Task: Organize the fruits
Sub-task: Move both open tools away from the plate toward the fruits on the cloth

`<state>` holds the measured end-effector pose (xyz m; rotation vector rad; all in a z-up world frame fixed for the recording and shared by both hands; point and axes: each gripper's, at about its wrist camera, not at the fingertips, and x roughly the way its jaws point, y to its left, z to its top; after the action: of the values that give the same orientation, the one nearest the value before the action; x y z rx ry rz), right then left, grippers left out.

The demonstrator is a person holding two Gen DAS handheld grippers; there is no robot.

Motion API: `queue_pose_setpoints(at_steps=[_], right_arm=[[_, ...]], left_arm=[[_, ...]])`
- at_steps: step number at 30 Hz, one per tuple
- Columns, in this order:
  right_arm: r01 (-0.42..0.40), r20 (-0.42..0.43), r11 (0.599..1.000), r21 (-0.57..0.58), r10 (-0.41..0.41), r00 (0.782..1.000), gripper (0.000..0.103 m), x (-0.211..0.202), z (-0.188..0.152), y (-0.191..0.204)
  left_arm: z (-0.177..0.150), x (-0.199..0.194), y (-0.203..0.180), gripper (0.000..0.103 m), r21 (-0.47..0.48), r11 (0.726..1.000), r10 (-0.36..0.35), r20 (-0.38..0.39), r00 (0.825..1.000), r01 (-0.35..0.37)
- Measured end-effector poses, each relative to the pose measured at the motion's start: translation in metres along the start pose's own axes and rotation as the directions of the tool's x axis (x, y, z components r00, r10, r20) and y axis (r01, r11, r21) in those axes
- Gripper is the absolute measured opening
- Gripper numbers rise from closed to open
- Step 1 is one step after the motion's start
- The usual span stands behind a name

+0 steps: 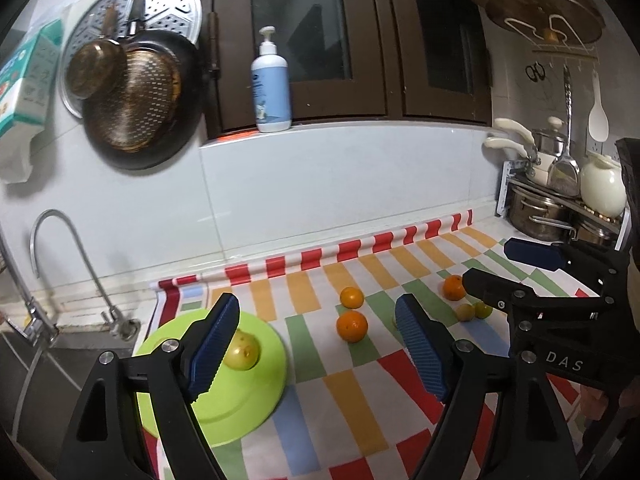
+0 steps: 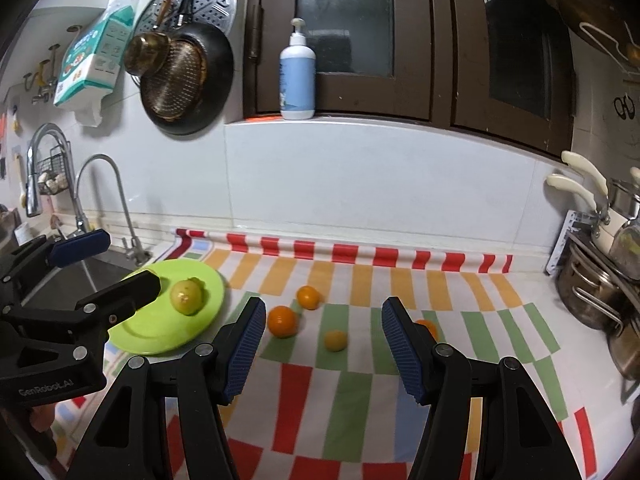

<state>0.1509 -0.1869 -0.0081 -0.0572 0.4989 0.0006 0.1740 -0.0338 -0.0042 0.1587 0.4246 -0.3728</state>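
Ahead, your left hand-held gripper (image 1: 316,344) and right hand-held gripper (image 2: 324,348), ribbed blue pads parted and empty, hover over a bench draped in glossy checked cloth (image 2: 352,400) below white tiles, where smooth round oranges (image 2: 282,321) lie loose beyond the fingertips and a yellow-green fruit (image 2: 186,296) sits on the lime plate (image 2: 148,336) by the sink.

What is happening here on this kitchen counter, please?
A person holds a gripper in each hand and is sorting fruit. One yellow-green fruit already lies on the green plate beside the sink. Three oranges and some small yellow fruits remain on the striped cloth. The left gripper and the right gripper hover with jaws open, holding nothing.
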Motion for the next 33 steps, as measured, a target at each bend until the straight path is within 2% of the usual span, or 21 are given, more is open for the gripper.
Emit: queue_pose_setpoints(at_steps=[9,18,28,29,33], right_arm=[[0.002,-0.048,1.0,-0.03,-0.003,0.999,0.061,0.041,-0.005,-0.008],[-0.016,-0.125,0.999,-0.037,0.011,0.992,0.061,0.084,-0.019,-0.012],[-0.036,-0.222,0.999,-0.024,0.03,0.975,0.061,0.13,-0.039,-0.018],[-0.038,-0.228,0.999,-0.02,0.033,0.973,0.061,0.134,-0.041,-0.018],[-0.047,-0.257,0.999,-0.001,0.045,0.965,0.055,0.147,-0.048,-0.021]], left_arm=[[-0.006,0.05,-0.002,0.08,0.045,0.998,-0.051,-0.057,0.997,0.054],[-0.02,0.097,-0.003,0.08,0.061,0.993,-0.096,-0.143,0.985,0.105],[-0.036,0.146,-0.008,0.07,0.069,0.985,-0.137,-0.25,0.958,0.159],[-0.037,0.15,-0.009,0.066,0.069,0.984,-0.14,-0.258,0.956,0.163],[-0.041,0.167,-0.008,0.062,0.048,0.981,-0.163,-0.294,0.942,0.185]])
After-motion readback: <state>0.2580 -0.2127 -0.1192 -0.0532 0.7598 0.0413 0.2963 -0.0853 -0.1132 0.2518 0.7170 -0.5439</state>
